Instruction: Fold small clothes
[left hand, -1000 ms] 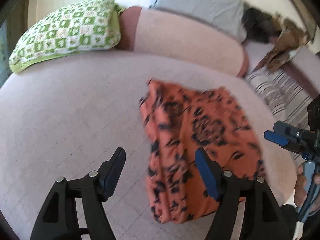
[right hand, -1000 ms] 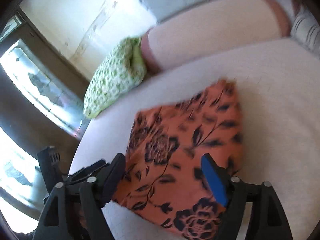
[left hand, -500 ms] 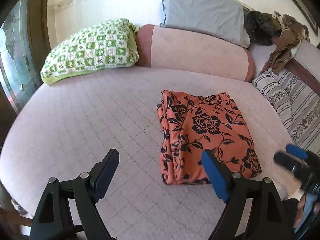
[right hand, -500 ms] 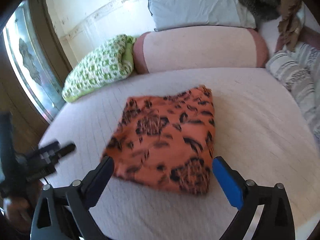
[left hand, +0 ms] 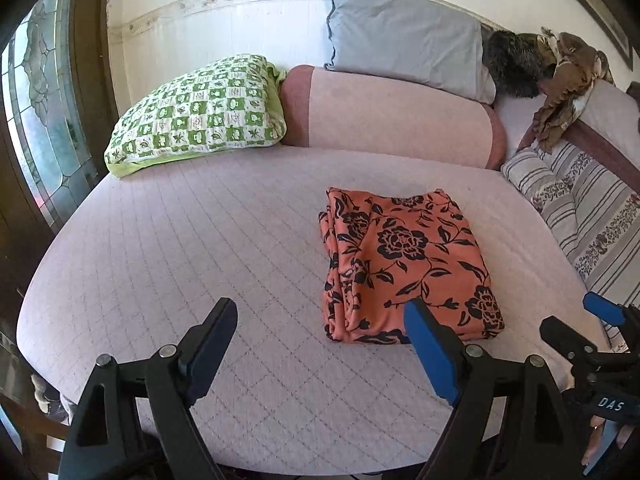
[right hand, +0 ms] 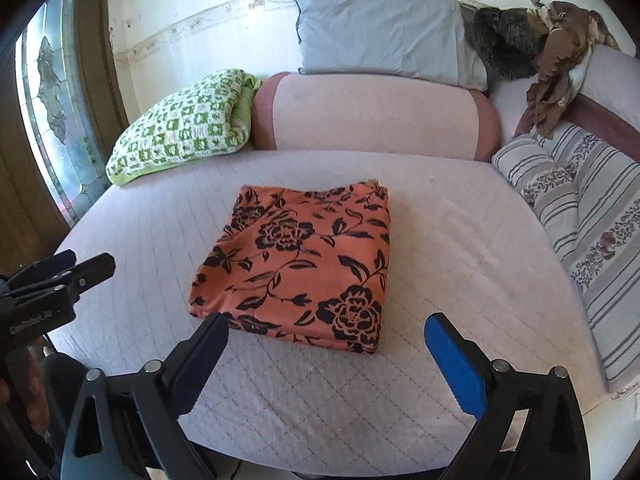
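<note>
Hovering nearest the cameras, the left gripper (left hand: 320, 338) and the right gripper (right hand: 328, 346) each show black plastic arms with a dark pad on one finger and a blue pad on the other. Both sets of jaws have just been opening and now stand spread wide, with nothing pinched between them. Each gripper also appears at the edge of the other's view.

Beyond them lies the folded garment (right hand: 298, 266), a soft orange cloth printed with black flowers and leaves, squared into a flat rectangle with stacked layered edges along its left side in the left wrist view. It rests on the quilted bed cover (left hand: 168, 248), pale pink and stitched in a diamond grid, clear of both grippers: ahead and to the right of the left jaws, straight ahead of the right jaws.

Farther back, a green checked pillow (left hand: 200, 112) sits at the left, beside a long pink bolster (left hand: 396, 120) with darker ends. A grey pillow (left hand: 404, 36) leans behind it against the white wall. At the right lie a striped cushion (right hand: 588, 216) and a heap of brown cloth (right hand: 556, 68). Patterned glass (left hand: 44, 128) in a dark wooden frame stands at the far left.
</note>
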A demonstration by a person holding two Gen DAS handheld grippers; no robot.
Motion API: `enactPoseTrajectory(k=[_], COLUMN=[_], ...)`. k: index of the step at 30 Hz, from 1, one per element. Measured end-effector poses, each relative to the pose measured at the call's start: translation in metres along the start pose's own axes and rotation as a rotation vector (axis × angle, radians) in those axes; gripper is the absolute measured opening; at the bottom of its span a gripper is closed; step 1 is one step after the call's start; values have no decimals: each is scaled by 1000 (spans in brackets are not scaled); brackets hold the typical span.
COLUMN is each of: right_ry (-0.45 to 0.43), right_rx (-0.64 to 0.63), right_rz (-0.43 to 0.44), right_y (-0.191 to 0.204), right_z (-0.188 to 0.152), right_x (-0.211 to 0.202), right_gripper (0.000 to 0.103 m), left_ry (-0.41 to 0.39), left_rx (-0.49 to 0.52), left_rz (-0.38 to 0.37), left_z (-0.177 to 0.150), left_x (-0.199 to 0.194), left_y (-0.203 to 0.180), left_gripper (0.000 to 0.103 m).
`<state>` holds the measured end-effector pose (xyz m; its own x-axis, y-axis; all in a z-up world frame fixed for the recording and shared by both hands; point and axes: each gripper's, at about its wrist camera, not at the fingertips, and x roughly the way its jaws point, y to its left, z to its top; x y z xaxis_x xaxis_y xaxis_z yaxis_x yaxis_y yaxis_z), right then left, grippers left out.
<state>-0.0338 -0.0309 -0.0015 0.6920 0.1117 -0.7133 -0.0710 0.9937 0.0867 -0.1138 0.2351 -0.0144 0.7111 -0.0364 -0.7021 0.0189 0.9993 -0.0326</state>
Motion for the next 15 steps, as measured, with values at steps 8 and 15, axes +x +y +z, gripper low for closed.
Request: enactPoseTrajectory(k=[8,15], right_ry=[31,23], right_rx=[-1,-12], right_rz=[-29,-53], right_y=[-2,-5], right_z=[-5,1], right_x=[7,6], right_gripper=[100,100], left_ry=[-11,-27], left_rx=[-1,15], left_rz=[-25,-28], left_z=[5,10], left_x=[-5,-8], left_y=[-13,-22], left_gripper=[90,99])
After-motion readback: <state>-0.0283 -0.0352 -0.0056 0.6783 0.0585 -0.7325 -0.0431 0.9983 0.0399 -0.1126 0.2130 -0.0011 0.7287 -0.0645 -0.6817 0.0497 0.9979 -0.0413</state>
